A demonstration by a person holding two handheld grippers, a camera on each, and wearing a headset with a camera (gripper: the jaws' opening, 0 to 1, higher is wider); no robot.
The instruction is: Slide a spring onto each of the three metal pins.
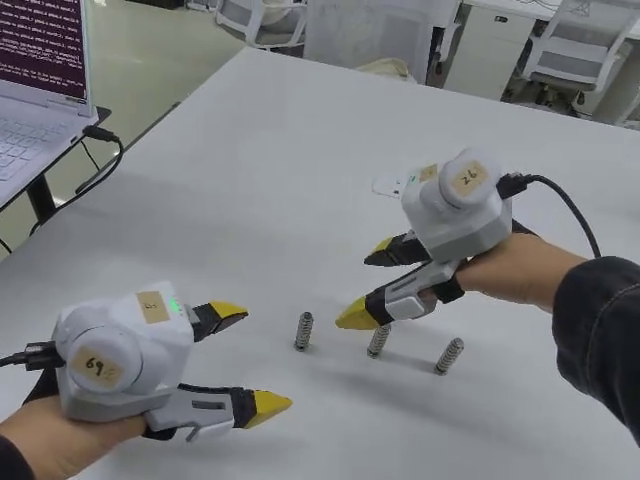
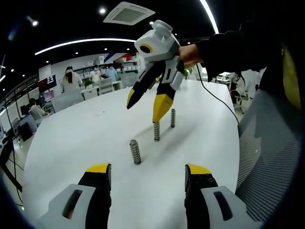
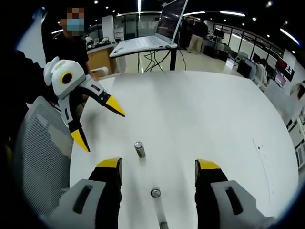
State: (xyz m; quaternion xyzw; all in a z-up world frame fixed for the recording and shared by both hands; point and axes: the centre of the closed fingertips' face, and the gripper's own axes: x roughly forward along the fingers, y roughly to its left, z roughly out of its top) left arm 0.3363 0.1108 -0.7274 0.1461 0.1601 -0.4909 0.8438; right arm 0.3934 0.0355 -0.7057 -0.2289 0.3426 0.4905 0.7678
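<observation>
Three coiled springs stand upright in a row on the white table. In the right gripper view the nearer two show round metal tops. My right gripper hangs open just above the middle spring, its lower yellow tip close beside the coil. My left gripper is open and empty, left of the row and pointing at it. In the left gripper view its jaws face the nearest spring, with the right gripper above the one behind.
An open laptop sits on a side stand at the far left, with a black cable hanging from it. Office chairs stand beyond the table's far edge. A small white scrap lies behind the right gripper.
</observation>
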